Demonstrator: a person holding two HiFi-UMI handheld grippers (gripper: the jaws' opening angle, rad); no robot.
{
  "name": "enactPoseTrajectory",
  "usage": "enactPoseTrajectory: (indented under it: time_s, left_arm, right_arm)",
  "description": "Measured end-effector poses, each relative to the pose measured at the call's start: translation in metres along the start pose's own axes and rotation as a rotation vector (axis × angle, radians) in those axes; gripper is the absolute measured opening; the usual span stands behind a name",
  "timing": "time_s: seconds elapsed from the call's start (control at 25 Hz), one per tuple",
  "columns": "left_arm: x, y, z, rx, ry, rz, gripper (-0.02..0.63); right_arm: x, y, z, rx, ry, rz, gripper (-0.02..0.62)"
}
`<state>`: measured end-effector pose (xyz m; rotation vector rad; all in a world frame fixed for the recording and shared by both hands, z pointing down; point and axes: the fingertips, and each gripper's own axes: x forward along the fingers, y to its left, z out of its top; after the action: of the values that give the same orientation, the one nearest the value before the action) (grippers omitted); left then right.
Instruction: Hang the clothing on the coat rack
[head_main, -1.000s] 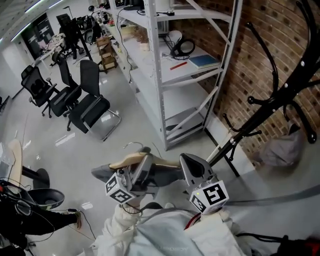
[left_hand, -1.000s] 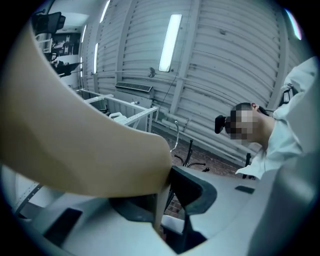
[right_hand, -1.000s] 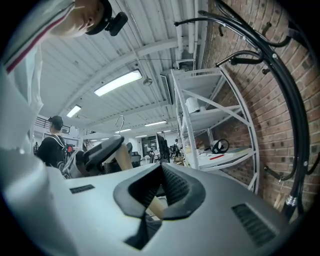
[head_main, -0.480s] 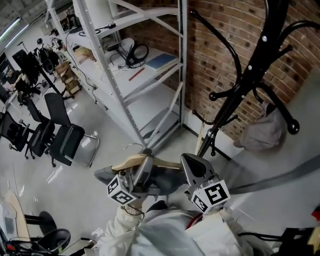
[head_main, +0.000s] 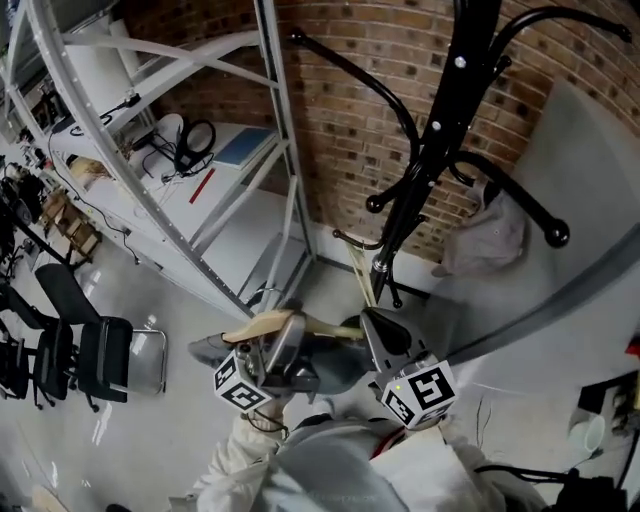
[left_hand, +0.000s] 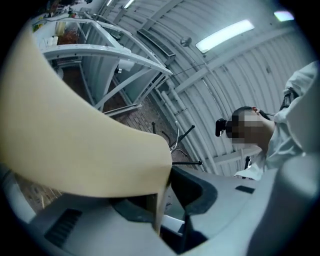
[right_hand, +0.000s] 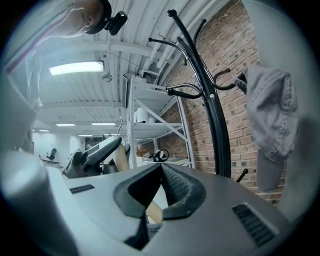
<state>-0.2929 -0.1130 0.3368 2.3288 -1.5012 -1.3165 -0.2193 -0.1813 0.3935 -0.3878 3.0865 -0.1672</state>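
Coat rack (head_main: 440, 130): looms nearer and more central than one second ago. Wooden hanger (head_main: 250, 326): stays clamped between jaws of left gripper (head_main: 288, 322) and right gripper (head_main: 372, 320).

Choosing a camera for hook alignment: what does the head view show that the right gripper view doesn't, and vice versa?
Head view only: white marker cube on the right gripper, grey garment under the pale wooden hanger, blue book.
Right gripper view only: ceiling strip light, and wood pinched between that gripper's fingers.
Both: black metal coat rack, grey cloth hung on it, red brick wall, white metal shelving, the hanger in the left gripper.
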Motion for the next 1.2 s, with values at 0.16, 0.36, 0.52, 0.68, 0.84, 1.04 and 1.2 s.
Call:
enactPoseTrajectory:
  time_s: [0.16,0.36,0.52,0.68,0.84,1.04,1.2]
  left_arm:
    - [0.012,0.005,-0.004,-0.054,0.052,-0.069,0.117]
    - [0.024,0.006,-0.020,-0.129,0.132,-0.159,0.117]
    - [0.028,0.002,-0.030,-0.183,0.180,-0.215,0.117]
    - [0.032,-0.001,-0.041,-0.224,0.210,-0.252,0.117]
    - [0.038,-0.006,-0.054,-0.265,0.232,-0.285,0.117]
    - [0.051,-0.014,-0.062,-0.298,0.235,-0.324,0.117]
    - [0.063,-0.015,-0.066,-0.314,0.229,-0.337,0.116]
  right_arm:
    - [-0.006,-0.005,0.003,-0.009,-0.007,-0.101,0.025]
    - [-0.026,-0.015,0.002,-0.007,-0.019,-0.264,0.025]
    - [-0.042,-0.014,0.000,-0.001,-0.021,-0.364,0.025]
    - [-0.054,-0.013,-0.002,0.000,-0.022,-0.431,0.025]
    - [-0.067,-0.016,-0.004,0.004,-0.027,-0.484,0.025]
    - [-0.079,-0.024,0.006,-0.017,-0.039,-0.522,0.025]
    - [-0.086,-0.029,0.021,-0.034,-0.071,-0.531,0.025]
